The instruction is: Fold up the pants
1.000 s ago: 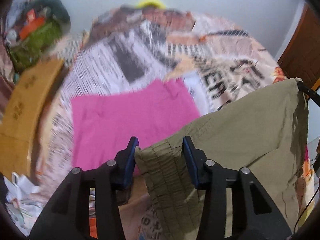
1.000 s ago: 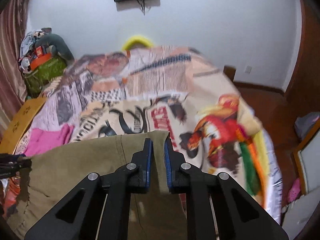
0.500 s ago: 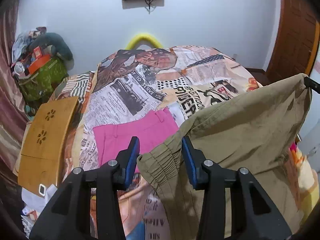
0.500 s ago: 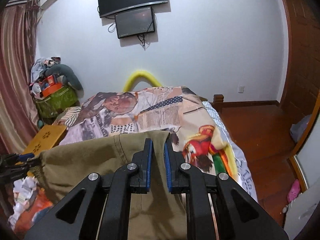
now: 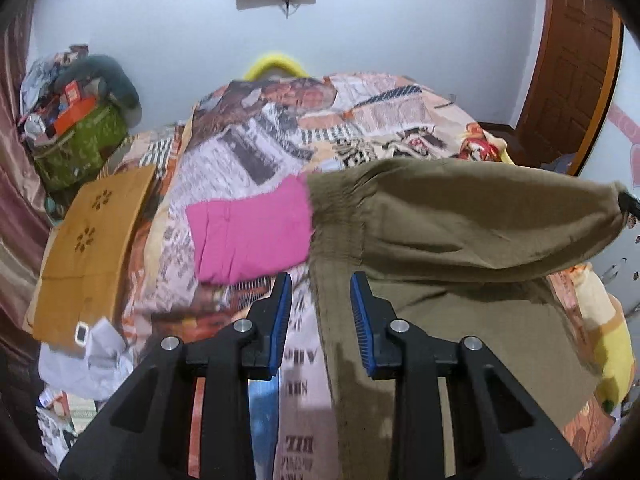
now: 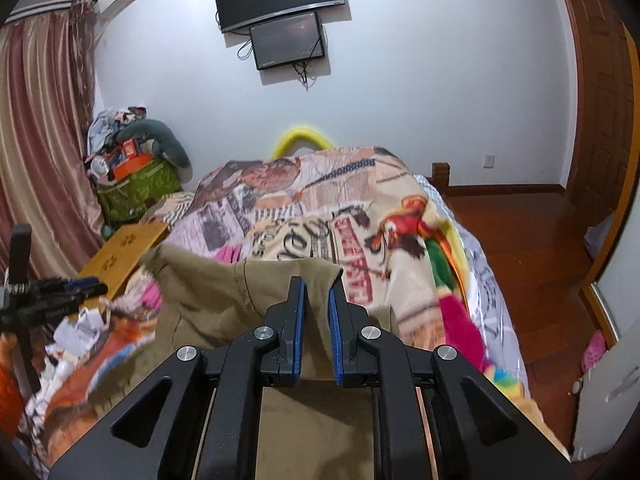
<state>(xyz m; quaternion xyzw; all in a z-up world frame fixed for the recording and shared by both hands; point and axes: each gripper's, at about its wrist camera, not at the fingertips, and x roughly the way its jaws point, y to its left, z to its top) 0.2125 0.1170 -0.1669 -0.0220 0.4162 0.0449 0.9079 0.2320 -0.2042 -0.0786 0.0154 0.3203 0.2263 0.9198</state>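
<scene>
The olive-green pants (image 5: 460,232) hang over the bed, their gathered waistband drooping at the left. My left gripper (image 5: 320,300) is open and holds nothing; the waistband corner has fallen free just beyond its fingers. My right gripper (image 6: 316,300) is shut on the other corner of the pants (image 6: 224,300) and holds it up. The left gripper also shows at the left edge of the right wrist view (image 6: 86,286).
A folded pink garment (image 5: 248,232) lies on the patterned bedspread (image 5: 280,136). A wooden board (image 5: 92,244) and crumpled papers (image 5: 92,356) lie at the bed's left. A green bag (image 6: 136,188) stands in the corner. Wooden floor (image 6: 532,232) lies to the right.
My left gripper has opened wider and let go of the waistband, which has dropped forward and away. The right gripper keeps its hold.
</scene>
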